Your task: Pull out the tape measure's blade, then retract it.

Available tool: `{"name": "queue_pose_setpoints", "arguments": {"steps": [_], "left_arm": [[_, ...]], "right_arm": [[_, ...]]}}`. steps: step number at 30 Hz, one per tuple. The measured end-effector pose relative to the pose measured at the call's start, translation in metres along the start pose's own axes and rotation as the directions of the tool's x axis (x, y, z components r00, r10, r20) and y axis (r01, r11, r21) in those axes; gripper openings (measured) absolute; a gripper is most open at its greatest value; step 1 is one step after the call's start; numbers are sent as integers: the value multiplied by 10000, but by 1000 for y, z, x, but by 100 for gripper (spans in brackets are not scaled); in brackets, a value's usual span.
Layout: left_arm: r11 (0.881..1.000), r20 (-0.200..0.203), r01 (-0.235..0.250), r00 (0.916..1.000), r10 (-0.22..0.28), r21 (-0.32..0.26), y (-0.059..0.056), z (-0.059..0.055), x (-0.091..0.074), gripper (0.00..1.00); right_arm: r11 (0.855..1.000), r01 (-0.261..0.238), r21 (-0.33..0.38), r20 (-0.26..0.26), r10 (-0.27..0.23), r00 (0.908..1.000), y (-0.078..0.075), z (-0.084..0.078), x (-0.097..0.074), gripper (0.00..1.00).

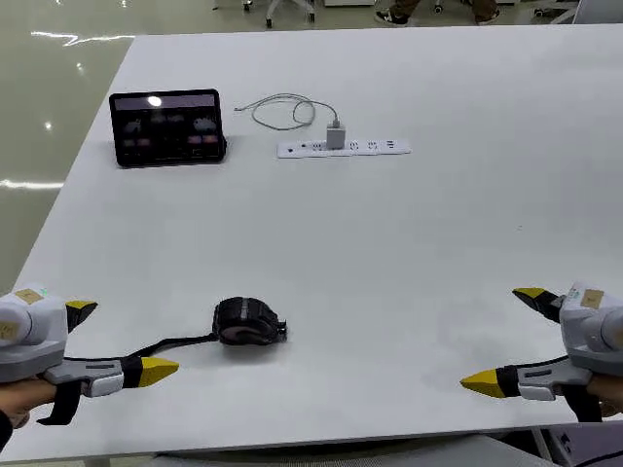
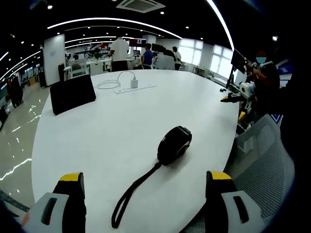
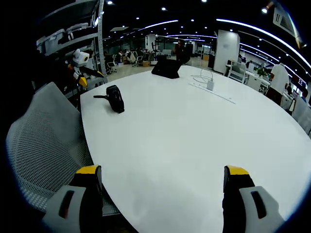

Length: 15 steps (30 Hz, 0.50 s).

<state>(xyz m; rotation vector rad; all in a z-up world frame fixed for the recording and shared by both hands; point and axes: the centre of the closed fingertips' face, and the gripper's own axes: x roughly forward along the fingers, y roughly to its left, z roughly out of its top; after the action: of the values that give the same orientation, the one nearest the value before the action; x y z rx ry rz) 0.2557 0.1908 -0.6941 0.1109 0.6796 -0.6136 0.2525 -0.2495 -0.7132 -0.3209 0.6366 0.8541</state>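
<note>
A: Fingers [image 1: 156, 368] of the left gripper [image 1: 125, 338]: how do they stand?
B: Wide apart, holding nothing, at the tabletop's [image 1: 389, 253] near left edge. The right gripper [image 1: 501, 338], at the near right edge, is spread just as wide and is empty too.
A: And the tape measure [image 1: 248, 322]?
B: It's black and lies on the tabletop just right of the left gripper, well apart from the right one. Its strap [image 1: 165, 342] trails left toward that gripper.
A: What do the gripper views add?
B: The left gripper view looks along the strap, whose loop lies between its yellow tips, with the right gripper far off at the right. The right gripper view has the tape measure small at upper left, with the left gripper behind it and a mesh chair [image 3: 43, 141] below.
A: Farther back?
B: A dark tablet [image 1: 165, 127] stands propped up. To its right is a white power strip [image 1: 343, 148] with a charger [image 1: 335, 134] plugged in and its cable [image 1: 277, 107] looped behind.
</note>
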Motion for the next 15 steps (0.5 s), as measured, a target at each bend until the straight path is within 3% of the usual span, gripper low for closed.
{"name": "queue_pose_setpoints", "arguments": {"steps": [8, 15], "left_arm": [[9997, -169, 205, 9997, -202, 139, -4, 2, 7, 100], [9998, -117, 85, 9999, -84, 152, -3, 3, 8, 100]], "right_arm": [[9992, 329, 212, 14, -330, 9995, -10, -7, -11, 100], [9992, 299, 247, -24, -298, 9996, -7, -8, -10, 100]]}}
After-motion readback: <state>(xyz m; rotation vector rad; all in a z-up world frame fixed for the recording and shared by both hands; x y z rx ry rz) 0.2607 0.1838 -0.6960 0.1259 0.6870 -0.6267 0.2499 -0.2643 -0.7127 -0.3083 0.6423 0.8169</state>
